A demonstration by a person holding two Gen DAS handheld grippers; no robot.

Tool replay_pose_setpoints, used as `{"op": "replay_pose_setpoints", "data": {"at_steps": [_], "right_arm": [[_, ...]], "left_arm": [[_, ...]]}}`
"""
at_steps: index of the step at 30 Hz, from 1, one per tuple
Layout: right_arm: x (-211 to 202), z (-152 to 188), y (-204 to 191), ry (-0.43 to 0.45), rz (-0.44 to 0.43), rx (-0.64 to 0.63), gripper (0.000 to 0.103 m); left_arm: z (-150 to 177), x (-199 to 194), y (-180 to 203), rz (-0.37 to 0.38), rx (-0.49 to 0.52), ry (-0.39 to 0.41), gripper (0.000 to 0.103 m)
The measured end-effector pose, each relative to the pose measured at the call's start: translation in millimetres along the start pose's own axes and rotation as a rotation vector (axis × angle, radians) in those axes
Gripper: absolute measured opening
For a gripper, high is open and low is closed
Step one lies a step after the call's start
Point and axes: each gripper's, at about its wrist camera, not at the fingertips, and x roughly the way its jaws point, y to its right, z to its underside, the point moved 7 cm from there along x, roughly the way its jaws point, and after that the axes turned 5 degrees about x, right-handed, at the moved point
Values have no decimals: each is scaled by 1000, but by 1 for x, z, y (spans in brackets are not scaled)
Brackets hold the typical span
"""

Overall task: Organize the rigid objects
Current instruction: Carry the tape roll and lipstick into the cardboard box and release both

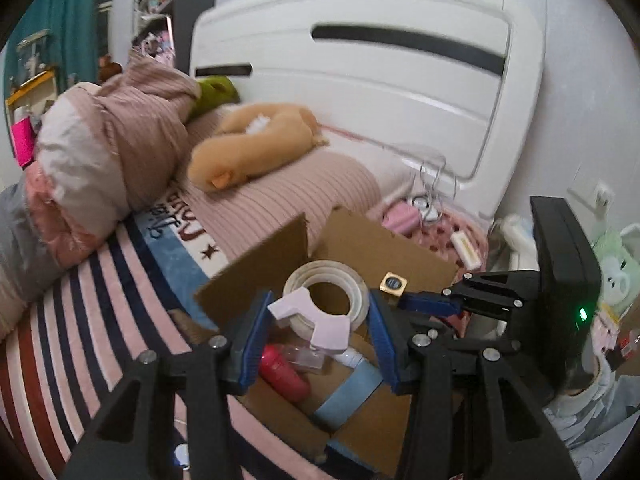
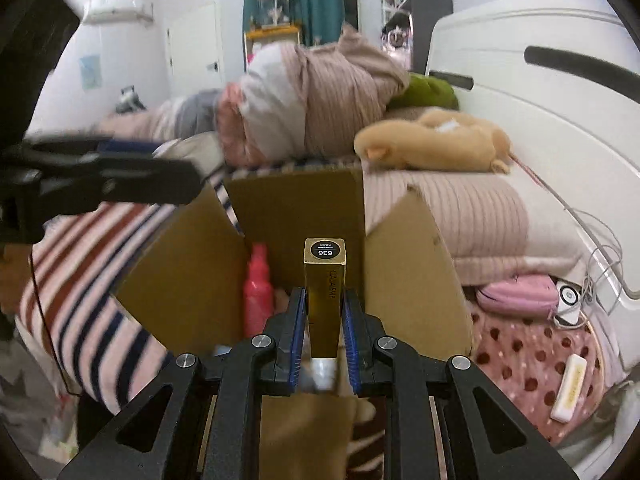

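R gripper [image 2: 324,312] clamped on gold tube [image 2: 325,280], long axis pointing fwd over open box [image 2: 416,280]; L gripper [image 1: 316,320] clamped on tape roll [image 1: 326,292].

The bed [image 1: 120,280] carries an open cardboard box [image 1: 360,248], a tan plush [image 1: 248,148] and bundled bedding [image 1: 120,136].

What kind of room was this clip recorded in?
Most likely a bedroom: a bed with a white headboard, rolled-up bedding and a tan plush toy on it. An open cardboard box sits on the striped bedspread.
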Motion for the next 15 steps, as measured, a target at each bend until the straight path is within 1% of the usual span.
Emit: {"op": "replay_pose_setpoints", "data": {"at_steps": [4, 6, 9, 15], "right_arm": [[2, 7, 4, 5, 13, -10, 14], [-3, 11, 7, 15, 20, -4, 14], [-7, 13, 10, 20, 4, 15, 14], [-4, 16, 14, 15, -23, 39, 14]], "left_arm": [[-3, 33, 4, 9, 22, -77, 44], [-2, 45, 4, -1, 34, -107, 44], [-1, 58, 3, 14, 35, -139, 44], [-1, 84, -1, 11, 24, -203, 45]]}}
